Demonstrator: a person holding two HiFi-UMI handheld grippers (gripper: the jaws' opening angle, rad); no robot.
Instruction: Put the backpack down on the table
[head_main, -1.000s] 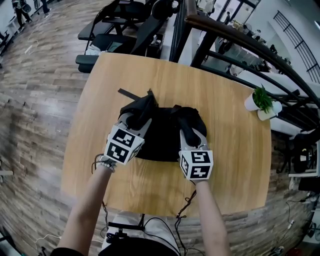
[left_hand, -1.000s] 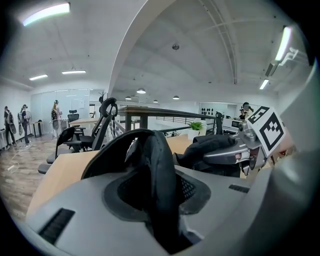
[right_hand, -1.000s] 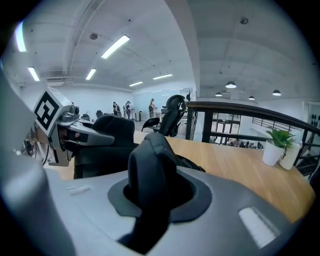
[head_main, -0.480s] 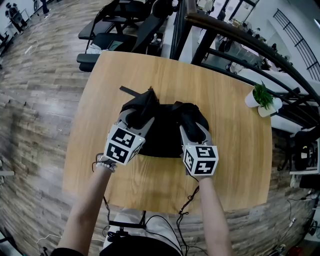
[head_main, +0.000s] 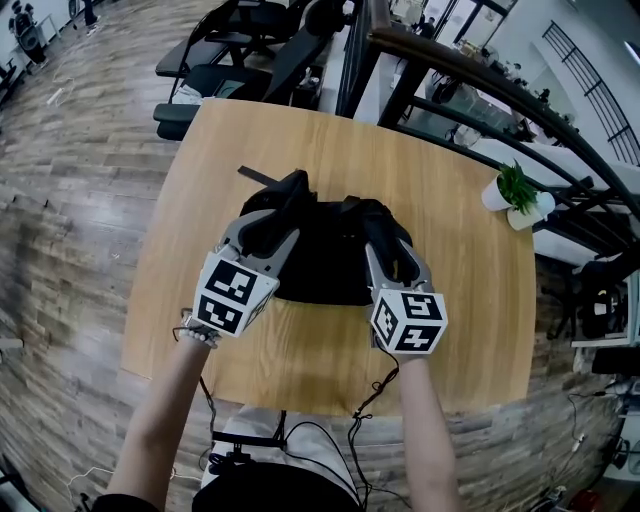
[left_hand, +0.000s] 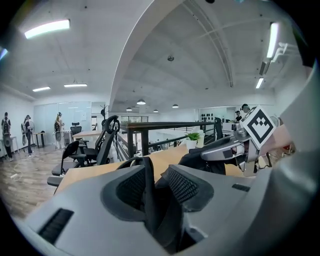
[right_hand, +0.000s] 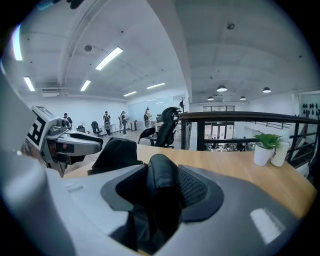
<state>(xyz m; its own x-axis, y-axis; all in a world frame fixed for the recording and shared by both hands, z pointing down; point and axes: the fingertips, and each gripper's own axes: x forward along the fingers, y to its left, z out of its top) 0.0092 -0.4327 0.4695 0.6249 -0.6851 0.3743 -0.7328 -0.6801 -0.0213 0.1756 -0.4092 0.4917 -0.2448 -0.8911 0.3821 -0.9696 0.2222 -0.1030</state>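
Left hand-held gripper (head_main: 262, 228) and right hand-held gripper (head_main: 392, 252) have just opened — straps (left_hand: 148, 187) of the backpack (head_main: 325, 265) loose between their jaws.

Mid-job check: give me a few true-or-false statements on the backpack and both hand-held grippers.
The backpack lies on the table. True.
The potted plant touches the backpack. False: it stands apart, near the table's right edge.
Nothing stands between the jaws of the left hand-held gripper. False: a strap stands between them; they have just been opening.
The jaws of the right hand-held gripper stand apart around the other strap. True; they too have just been opening.
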